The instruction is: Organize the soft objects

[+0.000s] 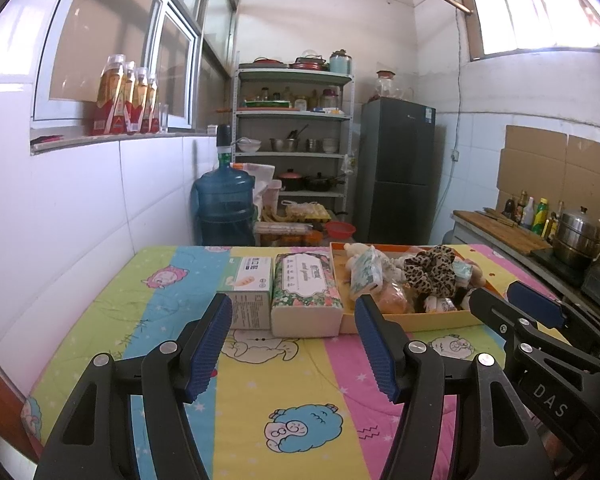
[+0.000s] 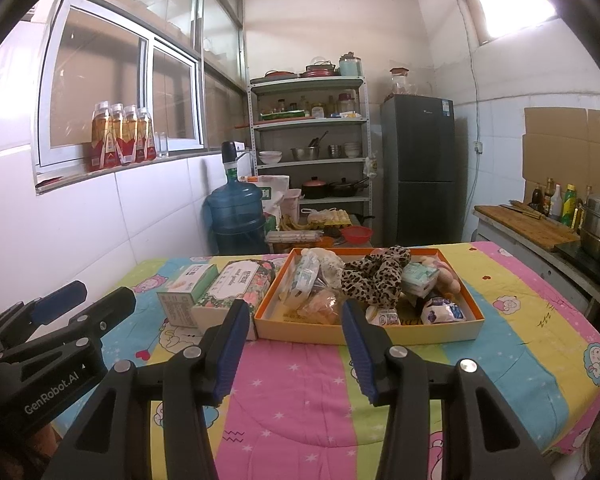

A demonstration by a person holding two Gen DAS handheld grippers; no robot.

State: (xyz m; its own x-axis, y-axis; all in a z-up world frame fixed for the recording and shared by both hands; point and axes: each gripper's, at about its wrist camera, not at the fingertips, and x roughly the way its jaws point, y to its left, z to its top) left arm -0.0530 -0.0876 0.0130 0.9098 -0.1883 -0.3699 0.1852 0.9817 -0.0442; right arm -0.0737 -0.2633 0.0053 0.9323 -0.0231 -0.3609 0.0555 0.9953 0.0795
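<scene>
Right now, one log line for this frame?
left hand-held gripper: open, empty | right hand-held gripper: open, empty | orange tray: full | leopard scrunchie: in tray

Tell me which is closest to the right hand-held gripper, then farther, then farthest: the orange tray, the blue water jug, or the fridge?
From the right hand-held gripper:
1. Orange tray, straight ahead on the table.
2. Blue water jug, beyond the table, left.
3. Fridge, against the back wall, right.
</scene>
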